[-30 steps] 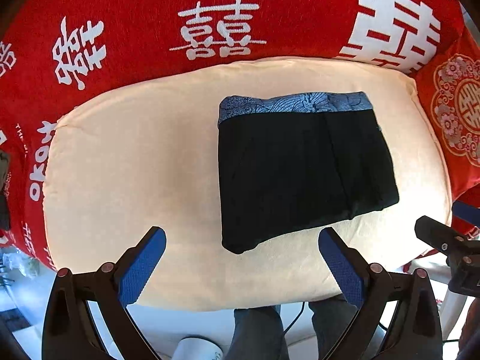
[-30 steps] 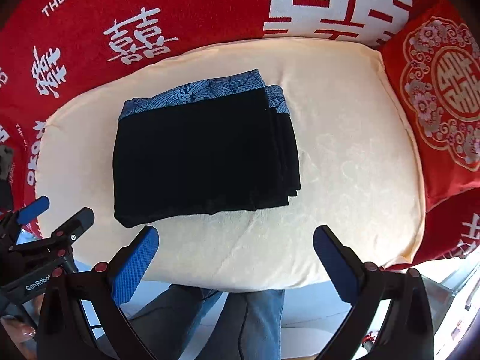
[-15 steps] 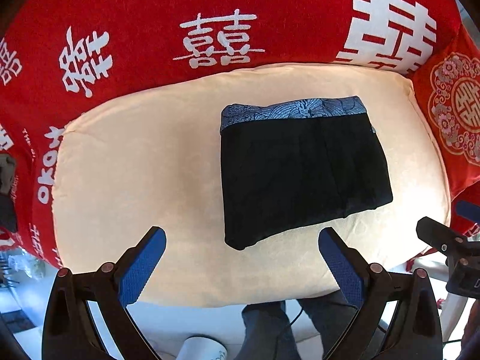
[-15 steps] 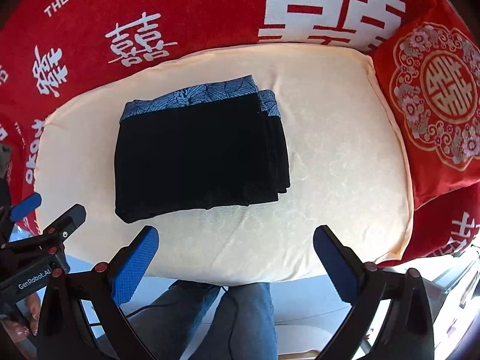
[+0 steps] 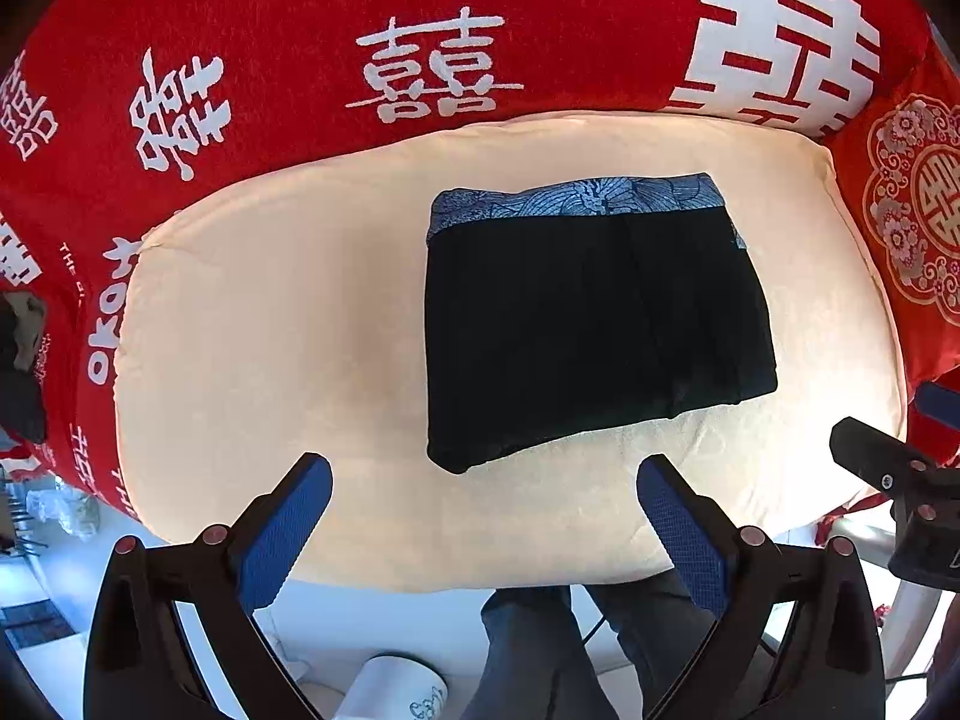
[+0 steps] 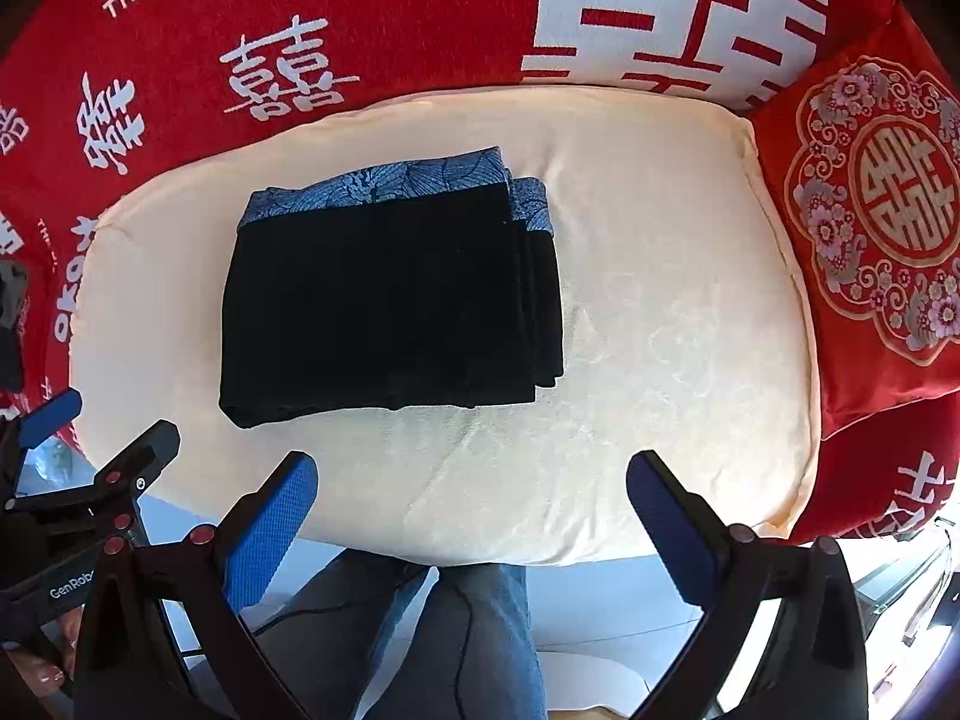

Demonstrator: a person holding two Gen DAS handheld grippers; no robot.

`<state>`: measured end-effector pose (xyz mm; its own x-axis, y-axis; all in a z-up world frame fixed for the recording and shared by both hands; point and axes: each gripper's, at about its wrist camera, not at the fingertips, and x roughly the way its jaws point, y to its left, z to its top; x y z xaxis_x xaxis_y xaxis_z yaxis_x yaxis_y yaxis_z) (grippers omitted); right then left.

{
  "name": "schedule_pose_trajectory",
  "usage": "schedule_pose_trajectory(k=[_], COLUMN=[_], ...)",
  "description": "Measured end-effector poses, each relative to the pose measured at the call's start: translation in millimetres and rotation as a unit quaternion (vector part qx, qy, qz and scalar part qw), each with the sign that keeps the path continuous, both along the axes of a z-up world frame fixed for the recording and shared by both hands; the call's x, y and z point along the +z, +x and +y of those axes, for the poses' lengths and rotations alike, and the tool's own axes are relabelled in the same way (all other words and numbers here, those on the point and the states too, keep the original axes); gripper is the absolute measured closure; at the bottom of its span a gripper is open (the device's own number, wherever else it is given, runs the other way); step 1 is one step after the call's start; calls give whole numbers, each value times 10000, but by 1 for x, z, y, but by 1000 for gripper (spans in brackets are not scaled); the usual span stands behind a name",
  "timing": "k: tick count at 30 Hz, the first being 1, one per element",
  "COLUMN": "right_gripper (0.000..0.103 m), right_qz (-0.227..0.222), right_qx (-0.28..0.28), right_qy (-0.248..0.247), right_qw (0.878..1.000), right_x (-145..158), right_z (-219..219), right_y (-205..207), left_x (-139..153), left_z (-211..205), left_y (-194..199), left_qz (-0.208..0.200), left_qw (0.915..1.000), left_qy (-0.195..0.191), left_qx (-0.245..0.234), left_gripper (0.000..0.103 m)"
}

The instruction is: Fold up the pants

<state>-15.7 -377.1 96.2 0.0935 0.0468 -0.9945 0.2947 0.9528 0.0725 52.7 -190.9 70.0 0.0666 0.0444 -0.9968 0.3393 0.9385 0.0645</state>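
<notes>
The black pants [image 5: 594, 324] with a blue patterned waistband lie folded into a compact rectangle on a cream cushion [image 5: 270, 330]. They also show in the right wrist view [image 6: 384, 300], with stacked layers stepping out at their right edge. My left gripper [image 5: 483, 492] is open and empty, held above the cushion's near edge, short of the pants. My right gripper [image 6: 471, 489] is open and empty, also back from the pants. Each gripper shows at the edge of the other's view.
The cushion [image 6: 660, 312] rests on a red cover with white characters [image 5: 420, 72]. A red embroidered pillow [image 6: 882, 222] lies at the right. The person's legs [image 6: 468, 630] are below the cushion's near edge. A white cup [image 5: 396, 696] stands on the floor.
Both grippers have drawn back and up from the cushion, so the pants look smaller and farther. The pants have not moved. Both grippers stay open.
</notes>
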Motion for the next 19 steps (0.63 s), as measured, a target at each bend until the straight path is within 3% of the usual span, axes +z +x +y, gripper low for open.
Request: schedule_pose_trajectory(k=[19], right_gripper=[0], right_qz=[53], right_qx=[120], right_qy=[7], right_qw=[9999], right_x=[-6], right_z=[-4], right_y=[-4], left_x=[-1], left_z=[-5], left_y=[-7], left_qz=[106], left_qw=[9998], left_qy=[-140], left_qx=[0], left_gripper=[1])
